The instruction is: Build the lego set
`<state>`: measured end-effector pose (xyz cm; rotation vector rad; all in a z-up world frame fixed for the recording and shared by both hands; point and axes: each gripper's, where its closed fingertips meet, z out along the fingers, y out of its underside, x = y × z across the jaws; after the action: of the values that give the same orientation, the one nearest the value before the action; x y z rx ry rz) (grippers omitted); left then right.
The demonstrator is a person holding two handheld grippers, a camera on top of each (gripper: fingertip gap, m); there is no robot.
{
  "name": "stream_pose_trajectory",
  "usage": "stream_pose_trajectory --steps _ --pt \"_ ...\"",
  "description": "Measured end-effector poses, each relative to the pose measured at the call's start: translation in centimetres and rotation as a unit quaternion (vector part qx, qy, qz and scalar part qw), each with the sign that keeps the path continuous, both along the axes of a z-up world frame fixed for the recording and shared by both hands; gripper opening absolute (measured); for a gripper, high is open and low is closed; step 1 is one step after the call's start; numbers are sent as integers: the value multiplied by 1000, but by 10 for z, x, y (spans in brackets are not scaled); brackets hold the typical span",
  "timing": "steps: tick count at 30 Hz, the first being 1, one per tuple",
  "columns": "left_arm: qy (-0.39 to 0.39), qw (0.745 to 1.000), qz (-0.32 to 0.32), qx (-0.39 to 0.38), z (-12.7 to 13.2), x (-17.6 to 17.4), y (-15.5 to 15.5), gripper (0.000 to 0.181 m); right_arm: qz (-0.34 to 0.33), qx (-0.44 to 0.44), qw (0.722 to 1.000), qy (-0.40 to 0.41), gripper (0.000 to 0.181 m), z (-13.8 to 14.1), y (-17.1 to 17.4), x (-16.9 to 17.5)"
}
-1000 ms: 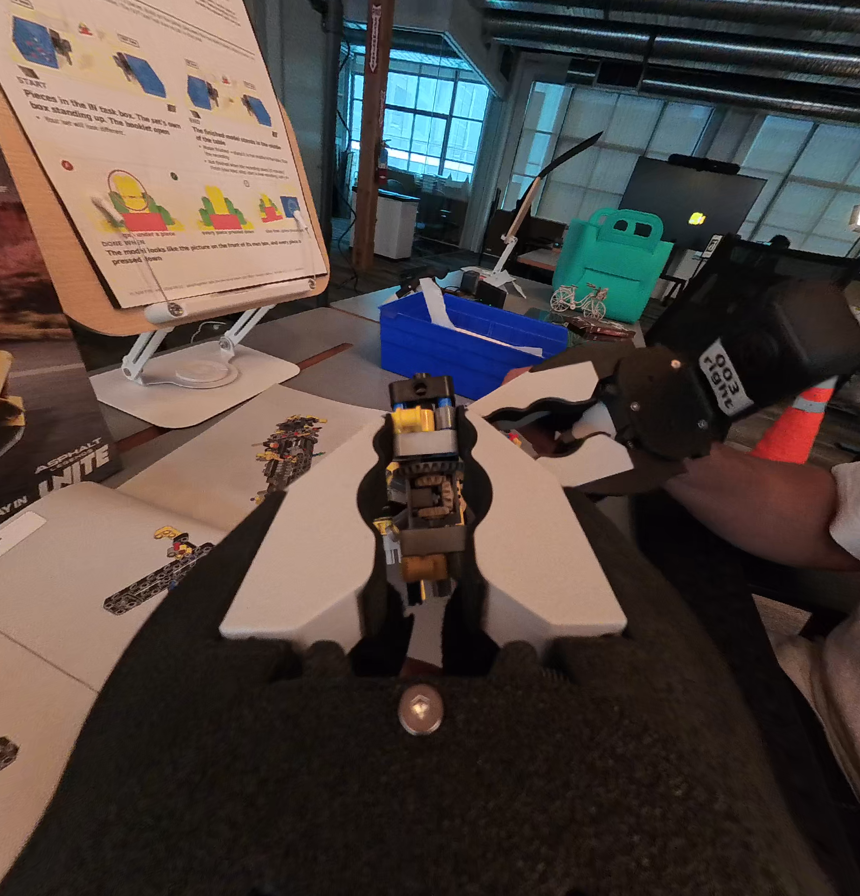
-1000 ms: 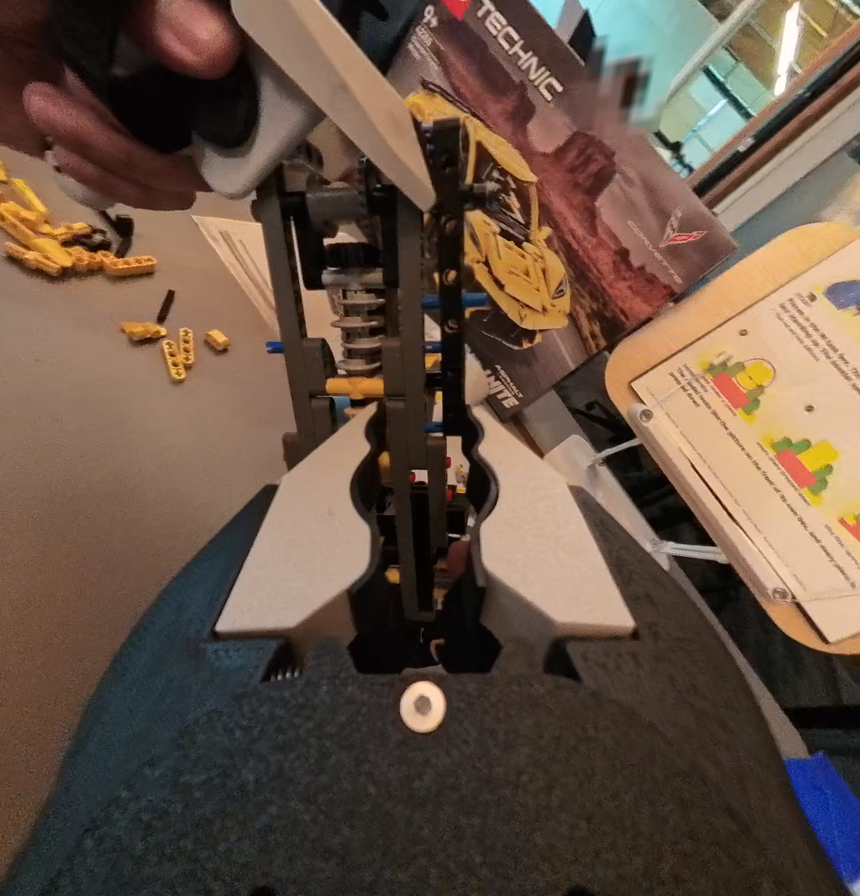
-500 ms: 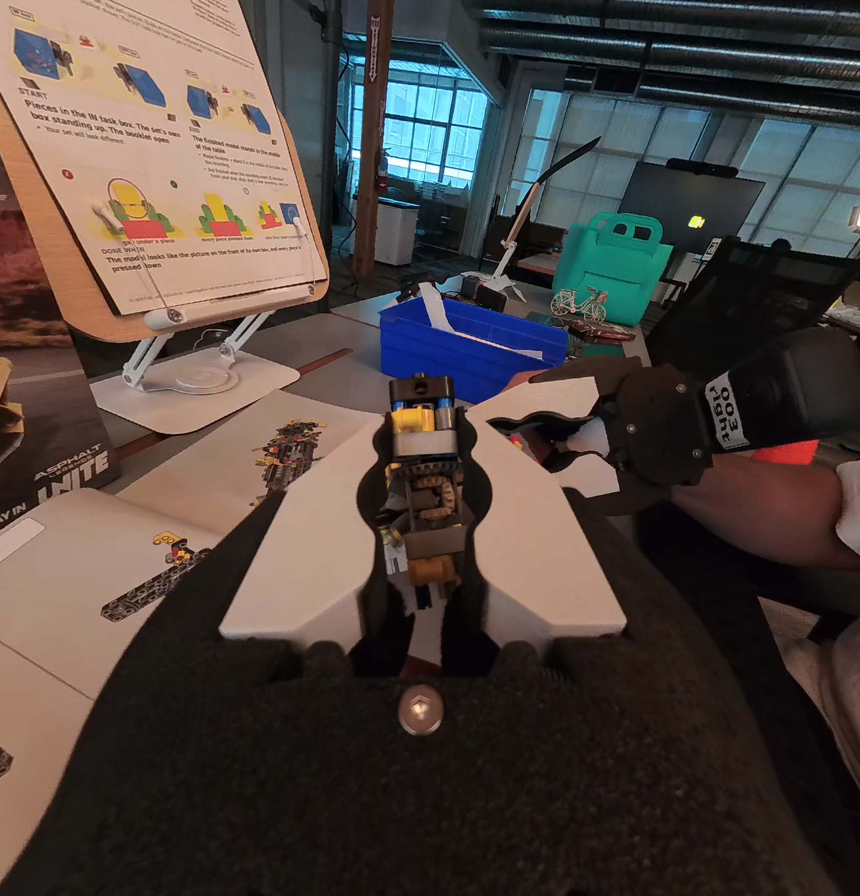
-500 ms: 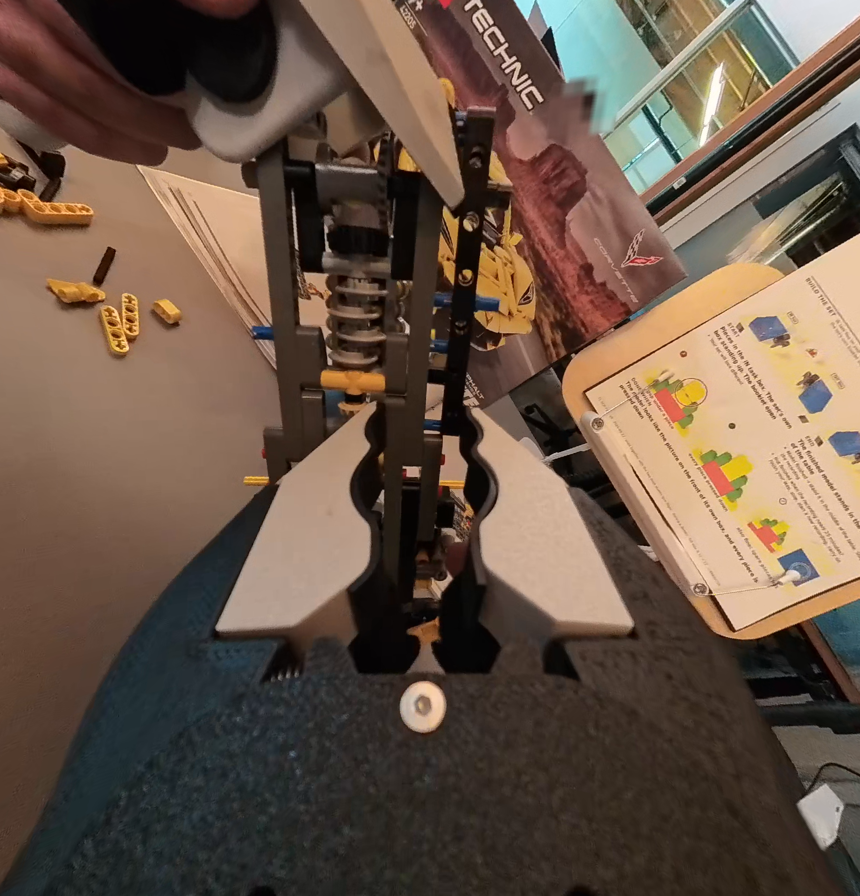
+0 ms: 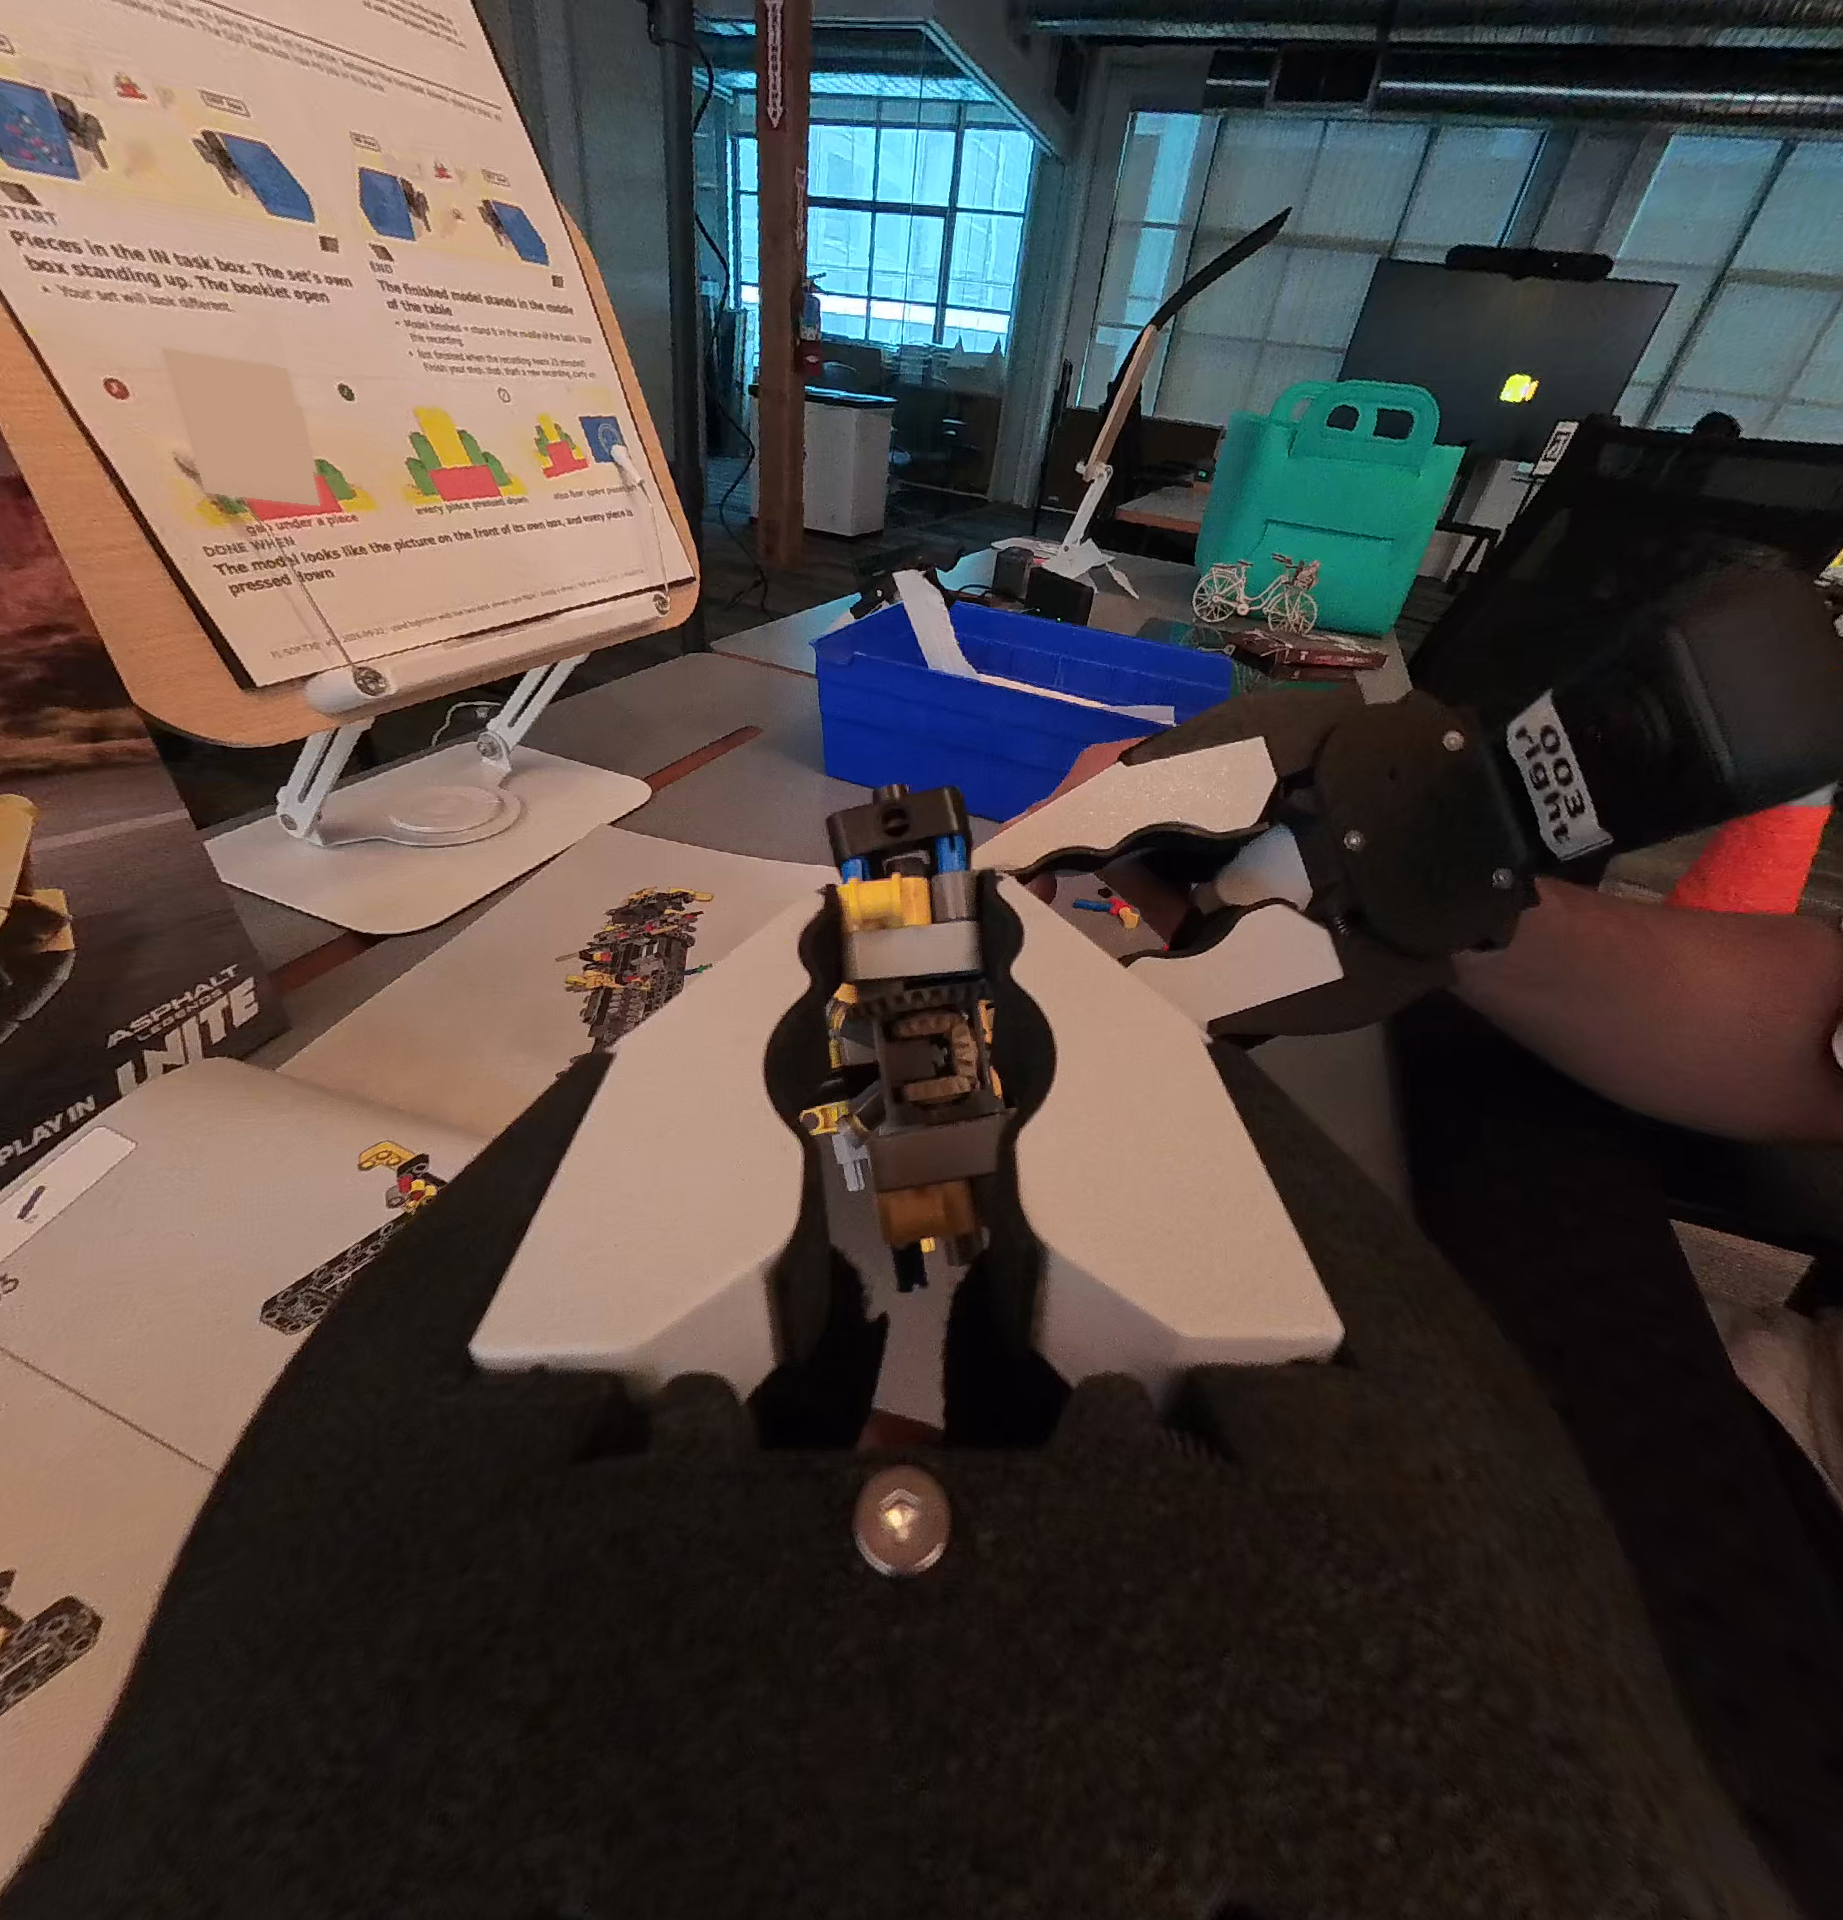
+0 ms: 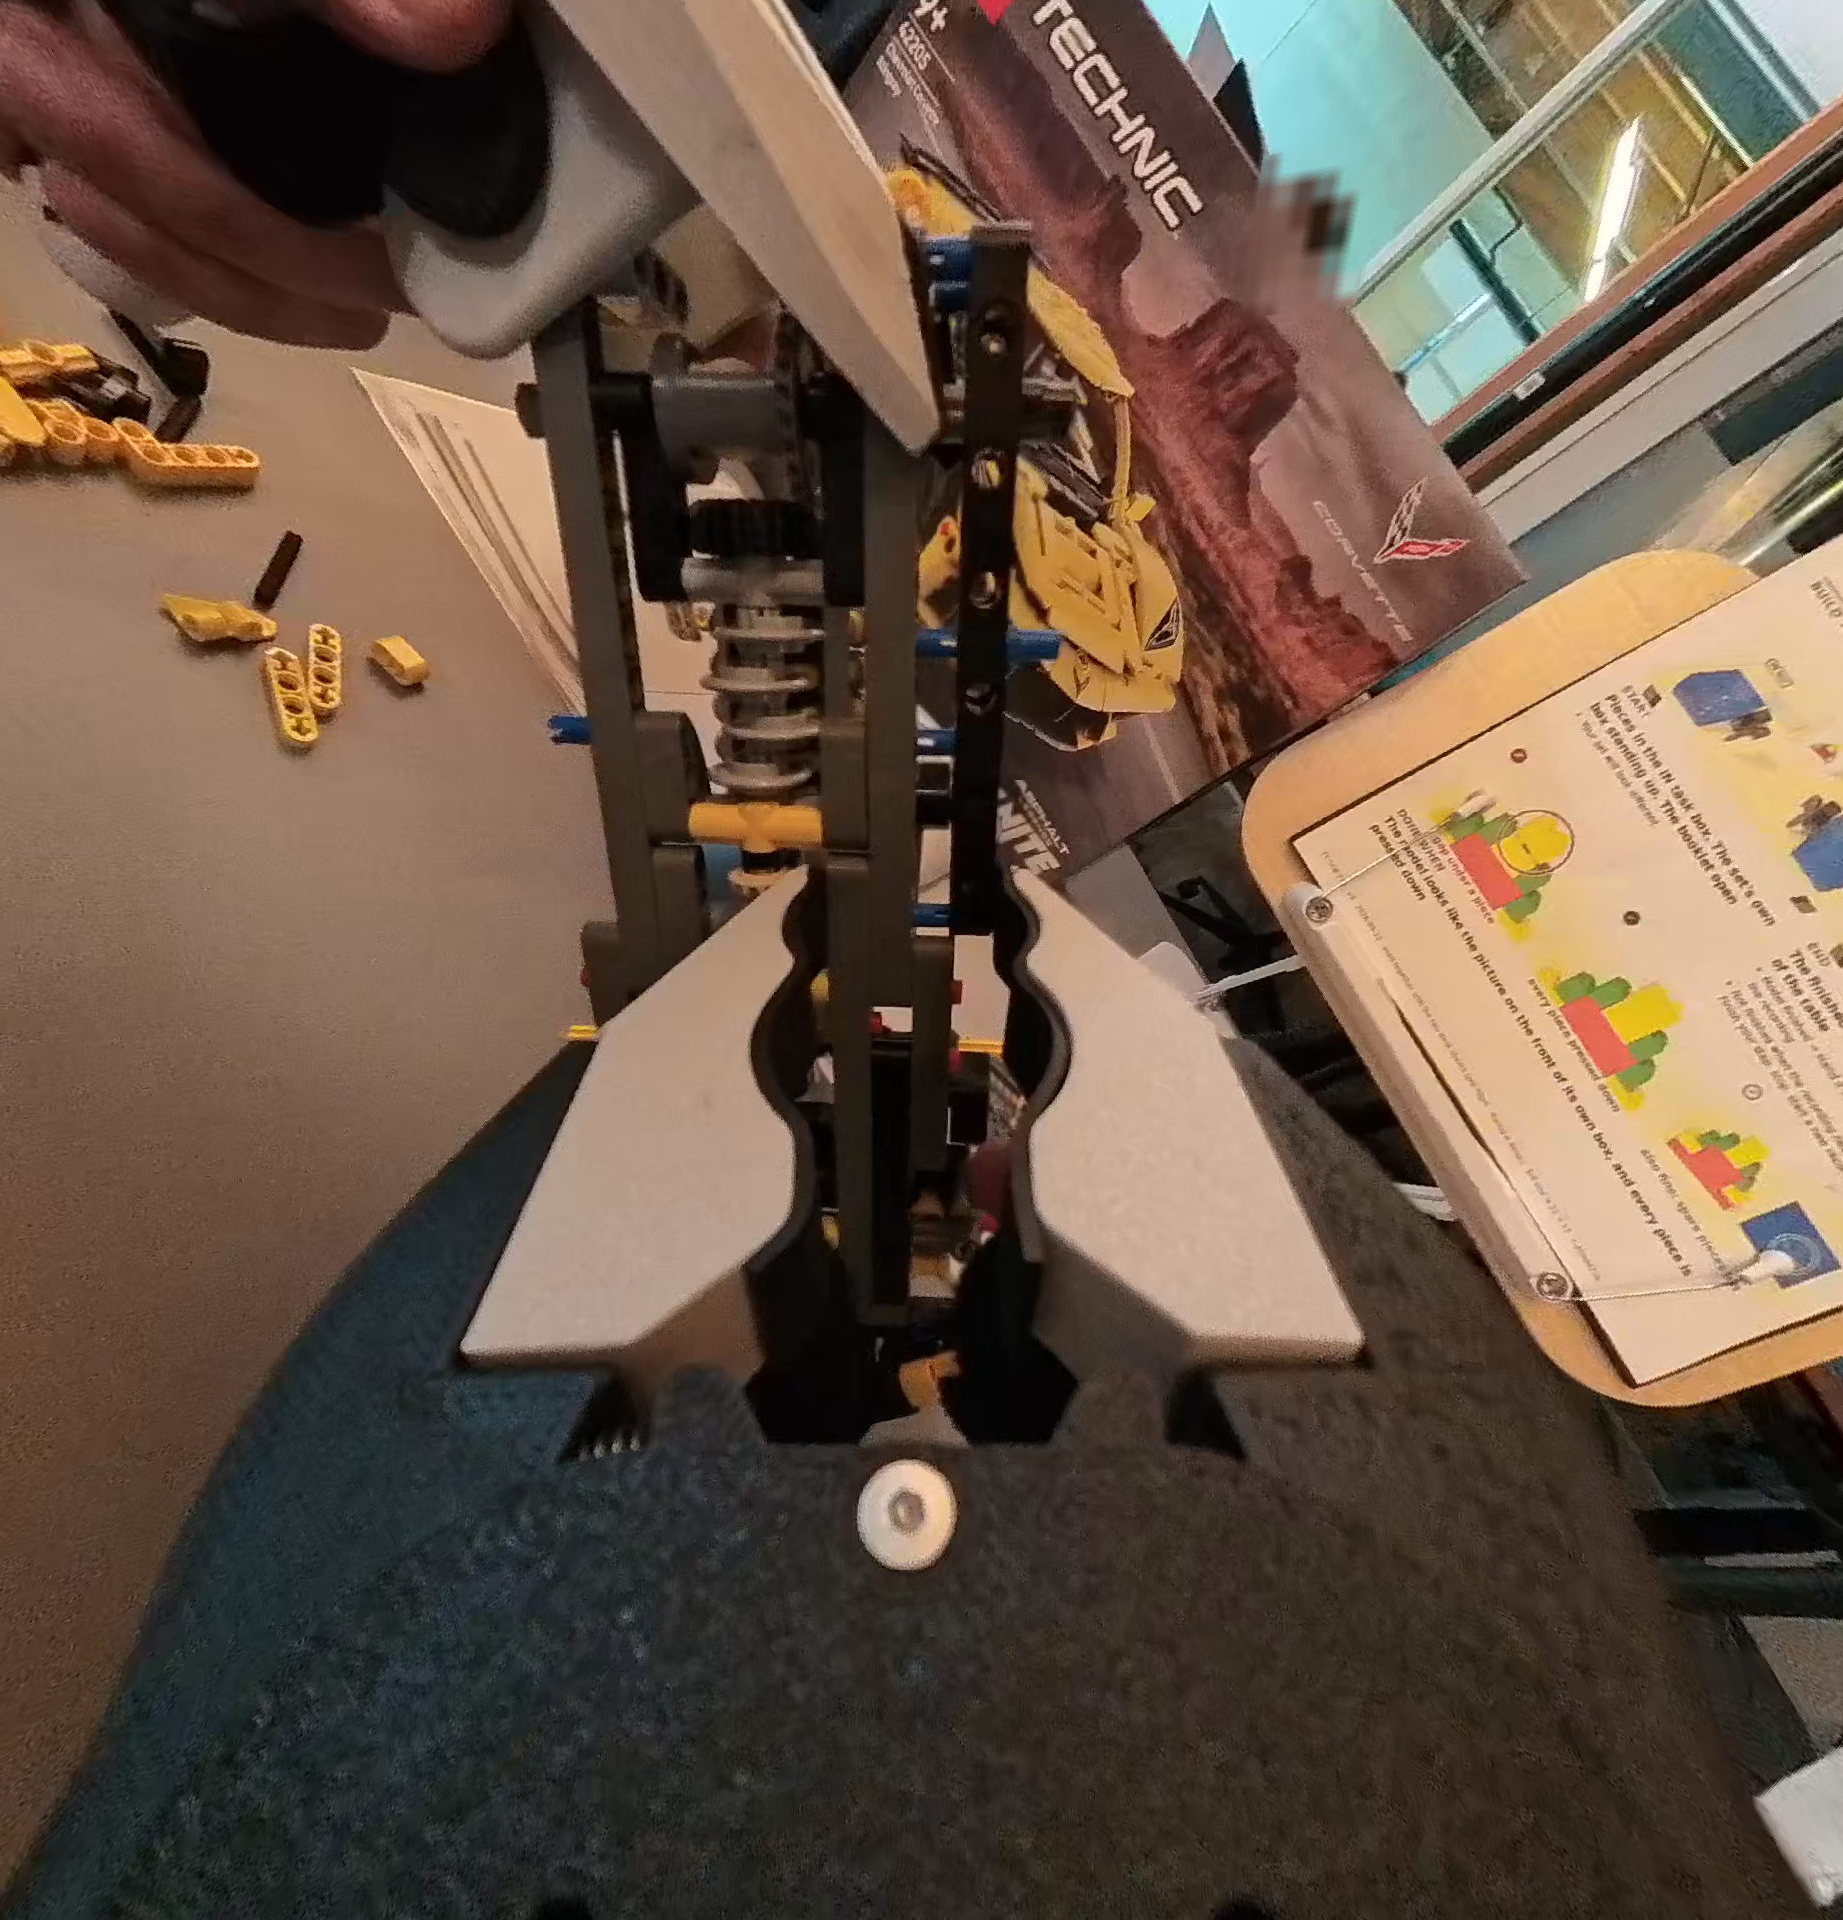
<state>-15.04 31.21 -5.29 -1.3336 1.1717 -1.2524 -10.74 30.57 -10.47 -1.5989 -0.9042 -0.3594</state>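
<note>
The left claw (image 5: 901, 997) is clamped on one end of the Lego Technic chassis (image 5: 909, 1039), and the right claw (image 6: 901, 1049) is closed tight on the chassis's dark grey beams at the other end, so the model hangs between the two above the tabletop (image 6: 221, 987). Out past the claws, the open instruction booklet (image 5: 273, 1195) lies flat beneath the left one, loose yellow beams (image 6: 304, 681) sit scattered on the grey surface, and the set's box (image 6: 1260, 436) stands just behind. An instruction sheet on its wooden stand (image 5: 304, 343) and a blue bin (image 5: 1000, 717) sit farther back.
</note>
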Motion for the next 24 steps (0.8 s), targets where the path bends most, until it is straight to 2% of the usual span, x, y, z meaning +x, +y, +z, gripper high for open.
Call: stream_pose_trajectory --steps 5,10,12,18,24 --pt "14 1000 -12 15 -3 -3 -2 26 -1 -2 1000 -7 33 0 -3 -1" --pt "29 998 -41 40 -12 -19 -13 26 34 -13 999 12 36 2 -17 -16" --pt "35 998 -37 32 -19 -23 -16 26 26 -5 999 -27 38 -2 -17 -18" --pt "53 998 -32 30 -35 -31 -22 25 25 37 994 -102 30 -10 -18 -21" --pt "121 991 -26 44 -79 -32 -33 25 32 40 980 -190 29 -30 -24 -17"
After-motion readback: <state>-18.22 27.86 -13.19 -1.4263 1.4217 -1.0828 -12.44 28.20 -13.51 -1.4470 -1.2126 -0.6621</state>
